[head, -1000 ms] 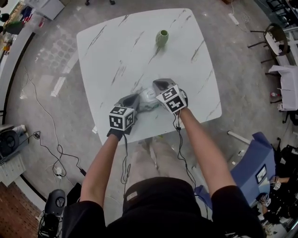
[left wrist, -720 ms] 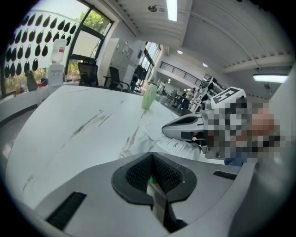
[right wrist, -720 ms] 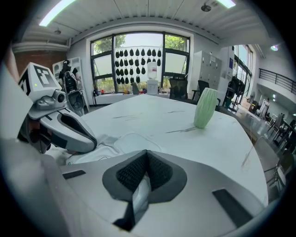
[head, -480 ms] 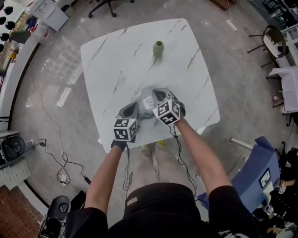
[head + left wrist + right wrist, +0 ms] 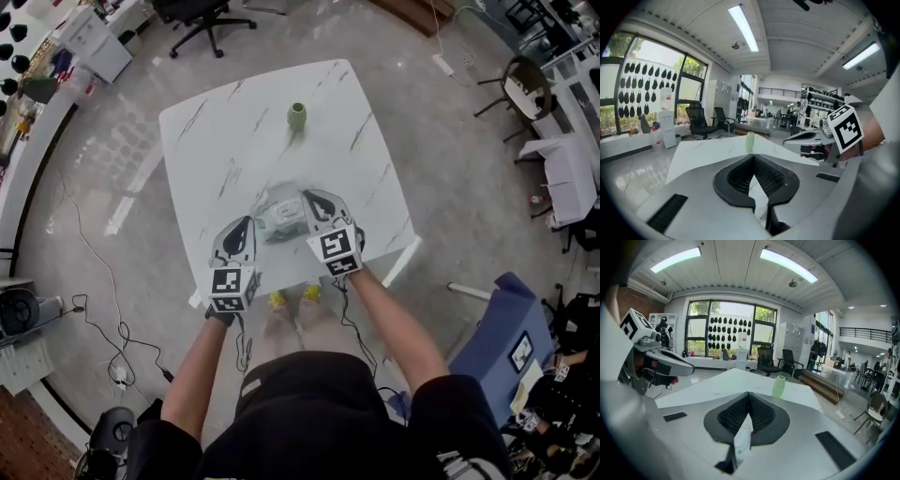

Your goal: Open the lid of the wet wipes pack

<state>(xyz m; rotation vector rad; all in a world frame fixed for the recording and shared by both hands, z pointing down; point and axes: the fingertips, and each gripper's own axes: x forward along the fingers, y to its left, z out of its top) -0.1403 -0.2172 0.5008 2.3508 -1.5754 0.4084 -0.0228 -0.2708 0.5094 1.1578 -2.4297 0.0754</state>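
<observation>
Left gripper (image 5: pixel 246 223) and right gripper (image 5: pixel 308 196) hover, jaws closed on nothing — the wet wipes pack (image 5: pixel 272 225) lies on the bench (image 5: pixel 234 122) between them. Open one pair first, then catch the lip of the lid (image 5: pixel 285 212) squarely.

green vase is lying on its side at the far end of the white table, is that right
Not quite: the green vase stands upright, not on its side. It is at the far end of the white table, as you say. The right gripper view shows it best.

Beyond the wet wipes pack (image 5: pixel 281 214), only a green vase (image 5: pixel 297 116) interrupts the open table (image 5: pixel 220 131).
</observation>
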